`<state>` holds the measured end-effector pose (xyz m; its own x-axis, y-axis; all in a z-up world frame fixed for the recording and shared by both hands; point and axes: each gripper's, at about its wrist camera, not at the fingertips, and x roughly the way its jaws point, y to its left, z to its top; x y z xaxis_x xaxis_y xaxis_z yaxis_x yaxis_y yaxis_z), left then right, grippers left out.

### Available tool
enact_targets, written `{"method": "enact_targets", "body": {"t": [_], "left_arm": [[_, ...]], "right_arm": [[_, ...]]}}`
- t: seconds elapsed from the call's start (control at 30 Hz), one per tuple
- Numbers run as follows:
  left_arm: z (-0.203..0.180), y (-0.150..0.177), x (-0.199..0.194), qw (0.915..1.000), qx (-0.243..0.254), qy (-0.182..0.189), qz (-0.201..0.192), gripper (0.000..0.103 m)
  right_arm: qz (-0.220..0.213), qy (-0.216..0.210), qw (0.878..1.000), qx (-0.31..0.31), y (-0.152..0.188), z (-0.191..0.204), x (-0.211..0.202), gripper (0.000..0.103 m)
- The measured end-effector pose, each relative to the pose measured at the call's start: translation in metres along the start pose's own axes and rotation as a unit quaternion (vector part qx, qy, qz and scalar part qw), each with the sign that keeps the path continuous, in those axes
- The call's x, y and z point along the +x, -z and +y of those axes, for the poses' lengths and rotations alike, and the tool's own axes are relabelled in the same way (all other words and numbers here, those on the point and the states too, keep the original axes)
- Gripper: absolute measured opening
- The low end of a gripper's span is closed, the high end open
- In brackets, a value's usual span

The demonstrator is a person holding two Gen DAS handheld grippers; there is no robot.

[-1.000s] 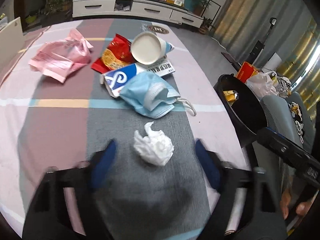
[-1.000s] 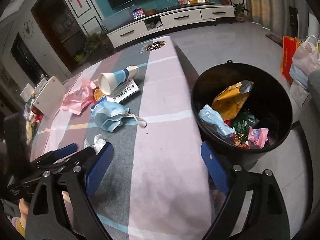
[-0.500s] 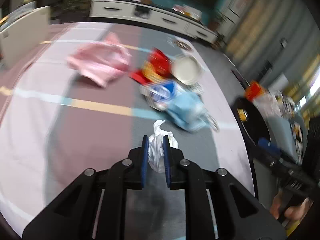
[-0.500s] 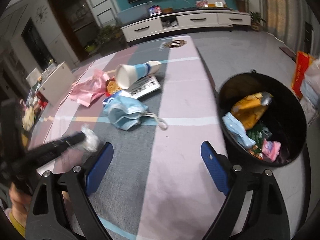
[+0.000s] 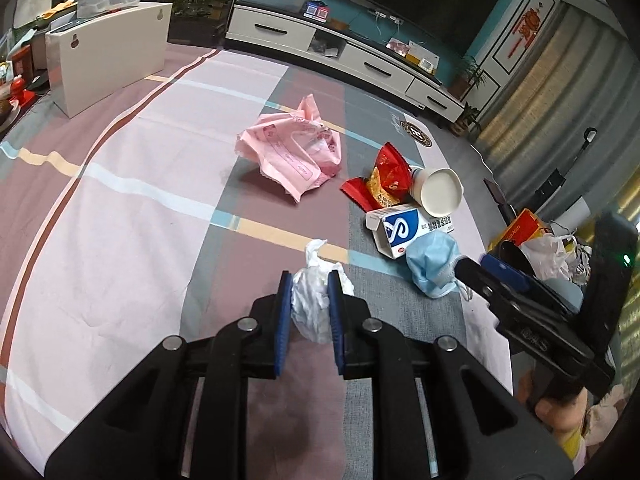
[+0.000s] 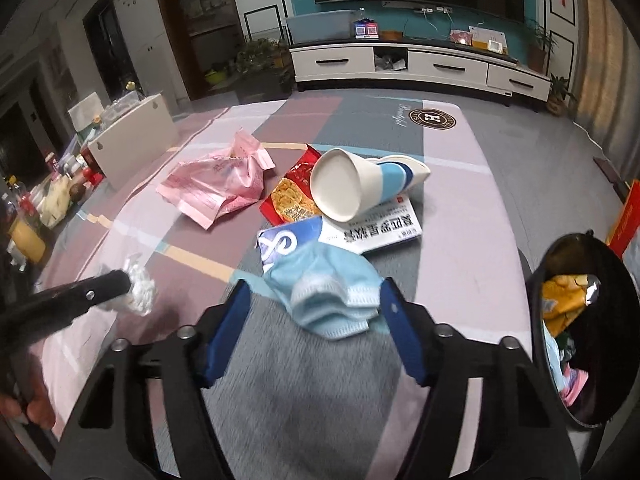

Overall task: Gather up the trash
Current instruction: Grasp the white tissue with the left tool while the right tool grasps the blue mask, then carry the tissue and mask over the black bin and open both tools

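Note:
My left gripper (image 5: 309, 280) is shut on a crumpled white tissue (image 5: 316, 264), held just above the patchwork tablecloth; the right wrist view shows that tissue (image 6: 140, 296) at the far left. My right gripper (image 6: 316, 286) straddles a light blue face mask (image 6: 328, 292). Its jaws are closing, and the blue pads stand just off the mask's edges. Behind the mask lie a blue and white box (image 6: 372, 232), a tipped paper cup (image 6: 340, 184), a red snack bag (image 6: 290, 198) and a pink plastic bag (image 6: 216, 184). A black bin (image 6: 616, 340) holding trash stands off the table's right edge.
A white board (image 5: 108, 52) stands on the table's far left corner beside bottles and clutter. A white TV cabinet (image 6: 420, 64) runs along the back wall. Bags (image 5: 548, 248) sit on the floor beyond the bin. A hand (image 5: 560, 412) holds the right gripper.
The left gripper shut on the tissue and carried it left. The right gripper swung left from beside the bin to the mask, and its jaws narrowed.

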<state>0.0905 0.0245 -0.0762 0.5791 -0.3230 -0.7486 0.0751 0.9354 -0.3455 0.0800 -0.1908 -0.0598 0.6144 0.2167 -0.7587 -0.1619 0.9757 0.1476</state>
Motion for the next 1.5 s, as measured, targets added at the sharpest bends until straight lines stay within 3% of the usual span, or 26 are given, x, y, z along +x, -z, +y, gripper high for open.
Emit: {"method": "enact_targets", "body": {"t": [0.07,0.13,0.23,0.67,1.27,1.5], "left_arm": [[-0.001,0.0,0.001,1.0,0.004,0.003,0.001,0.018],[-0.002,0.001,0.002,1.0,0.007,0.005,0.003,0.018],[-0.004,0.002,0.003,0.9999,0.011,0.009,0.004,0.017],[-0.028,0.001,-0.025,0.9987,0.035,0.035,-0.013,0.017],[-0.102,0.005,-0.045,0.9891,0.106,0.101,-0.014,0.017],[-0.141,0.002,-0.037,0.9829,0.141,0.118,-0.005,0.017]], "right_arm": [[0.01,0.007,1.0,0.0,0.0,-0.001,0.008,0.049],[0.024,0.007,1.0,0.002,0.002,-0.004,0.016,0.03],[0.027,0.002,1.0,0.011,0.008,-0.007,0.016,0.027],[-0.025,-0.031,0.997,0.06,0.026,-0.026,-0.058,0.025],[-0.073,-0.003,0.988,0.137,0.054,-0.091,-0.123,0.025],[-0.103,0.017,0.978,0.181,0.065,-0.131,-0.143,0.026]]}}
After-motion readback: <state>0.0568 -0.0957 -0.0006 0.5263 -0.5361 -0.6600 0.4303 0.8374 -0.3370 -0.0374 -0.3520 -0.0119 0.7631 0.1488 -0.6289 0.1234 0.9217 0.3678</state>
